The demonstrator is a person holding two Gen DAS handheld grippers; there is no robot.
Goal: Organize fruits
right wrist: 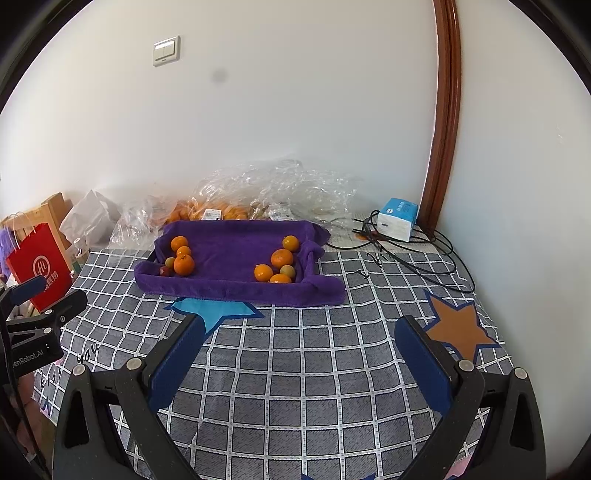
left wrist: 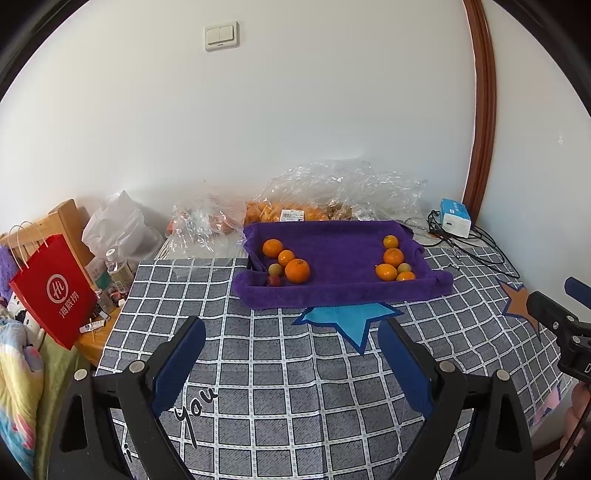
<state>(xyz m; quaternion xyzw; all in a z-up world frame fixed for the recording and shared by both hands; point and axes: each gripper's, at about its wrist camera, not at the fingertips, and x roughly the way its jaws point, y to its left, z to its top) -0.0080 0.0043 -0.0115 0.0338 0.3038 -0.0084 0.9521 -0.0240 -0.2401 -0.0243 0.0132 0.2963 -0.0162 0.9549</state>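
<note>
Fruits clustered at tray ends

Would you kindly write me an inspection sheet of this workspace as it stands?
Surface: checked cloth with a blue star and an orange star.
Job's things: purple tray holds two fruit groups, left group of three oranges, a greenish fruit and a small red one; right group of four oranges and a greenish fruit.
Clutter: plastic bags behind the tray, some holding oranges; blue box; red bag; bottle.
Grippers: left gripper and right gripper open, empty, short of the tray.
Cables: black cables by the box.
Surroundings: white wall, switch, wooden frame.
</note>
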